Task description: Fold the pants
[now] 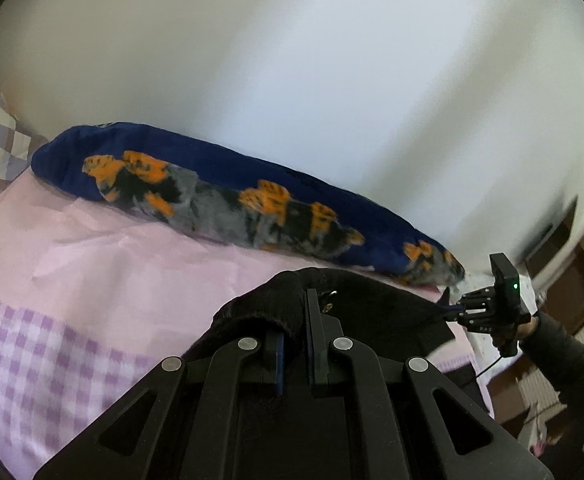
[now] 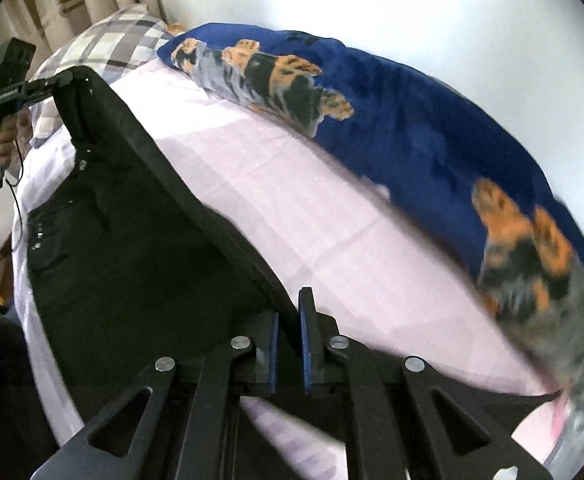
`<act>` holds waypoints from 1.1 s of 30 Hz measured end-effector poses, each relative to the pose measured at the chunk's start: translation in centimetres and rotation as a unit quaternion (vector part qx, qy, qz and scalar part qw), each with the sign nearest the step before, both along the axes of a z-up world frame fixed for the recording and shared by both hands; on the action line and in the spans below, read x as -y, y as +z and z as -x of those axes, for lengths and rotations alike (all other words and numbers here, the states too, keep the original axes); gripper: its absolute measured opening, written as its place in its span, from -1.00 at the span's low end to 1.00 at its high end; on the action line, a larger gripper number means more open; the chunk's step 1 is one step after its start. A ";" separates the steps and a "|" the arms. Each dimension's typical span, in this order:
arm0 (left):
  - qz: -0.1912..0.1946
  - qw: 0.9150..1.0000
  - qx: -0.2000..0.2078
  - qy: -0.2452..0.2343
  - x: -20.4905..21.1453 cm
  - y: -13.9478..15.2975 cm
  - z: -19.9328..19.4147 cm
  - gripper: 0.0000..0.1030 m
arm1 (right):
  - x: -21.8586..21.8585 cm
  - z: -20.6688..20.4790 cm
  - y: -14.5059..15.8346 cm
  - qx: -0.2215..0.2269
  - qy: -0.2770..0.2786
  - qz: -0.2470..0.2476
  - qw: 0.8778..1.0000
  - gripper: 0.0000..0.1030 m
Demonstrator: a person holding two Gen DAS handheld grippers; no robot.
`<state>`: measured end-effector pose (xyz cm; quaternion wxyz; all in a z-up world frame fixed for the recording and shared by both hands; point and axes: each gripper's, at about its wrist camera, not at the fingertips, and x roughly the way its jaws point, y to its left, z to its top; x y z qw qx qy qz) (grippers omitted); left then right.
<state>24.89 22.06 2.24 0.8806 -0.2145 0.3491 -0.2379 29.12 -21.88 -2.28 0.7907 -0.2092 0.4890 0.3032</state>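
Left wrist view looks down the left tool (image 1: 294, 344), whose jaws stand narrow and pinch a bunched edge of the black pants (image 1: 356, 300), with a metal rivet showing by the waistband; the right tool (image 1: 462, 312) appears at the far edge, held by a person's hand (image 1: 530, 326) in a dark sleeve, nipping another point of the same cloth. In the right wrist view the right tool (image 2: 289, 344) is likewise drawn nearly closed on the pants (image 2: 131, 260), which stretch as a taut dark sheet up to the left tool (image 2: 57, 84), lifted off the bed while their lower part lies on it. The grips look thin to me, a mere edge of fabric in each, so a quick pull apart could slip one corner free and drop the fold; the heavy hanging part might also drag and crease unevenly, or the cloth could be laid skewed if the two hands travel at different heights. The blur suggests haste, which adds to that risk. The surface is a bed with a pale pink sheet (image 1: 131, 248) turning to lilac check nearer the camera, soft and wrinkled; a blue blanket (image 1: 219, 184) with orange and grey tiger print lies rolled along the white wall (image 1: 292, 80), and a checked pillow (image 2: 107, 44) sits at the head, with a slatted headboard behind it
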 end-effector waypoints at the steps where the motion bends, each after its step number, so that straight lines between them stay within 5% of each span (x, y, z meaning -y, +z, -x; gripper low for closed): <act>1: 0.000 1.000 0.001 -0.006 0.0 0.1 1.0 -0.85 | 0.1 1.4 -0.1 -0.001 -0.010 -0.005 1.000 -0.88; 14: -0.033 0.997 -0.062 -0.032 0.1 -4.5 11.4 -0.81 | 1.4 11.7 -4.3 -0.076 -0.056 -0.031 0.995 -0.89; 25: -0.112 0.984 -0.133 -0.047 0.4 -11.2 14.8 -0.77 | 0.6 15.6 -8.3 -0.131 -0.046 -0.019 0.990 -0.89; 33: -0.140 0.978 -0.150 -0.043 0.4 -10.6 15.3 -0.57 | -0.5 16.6 -9.9 -0.118 -0.068 -0.005 0.991 -0.87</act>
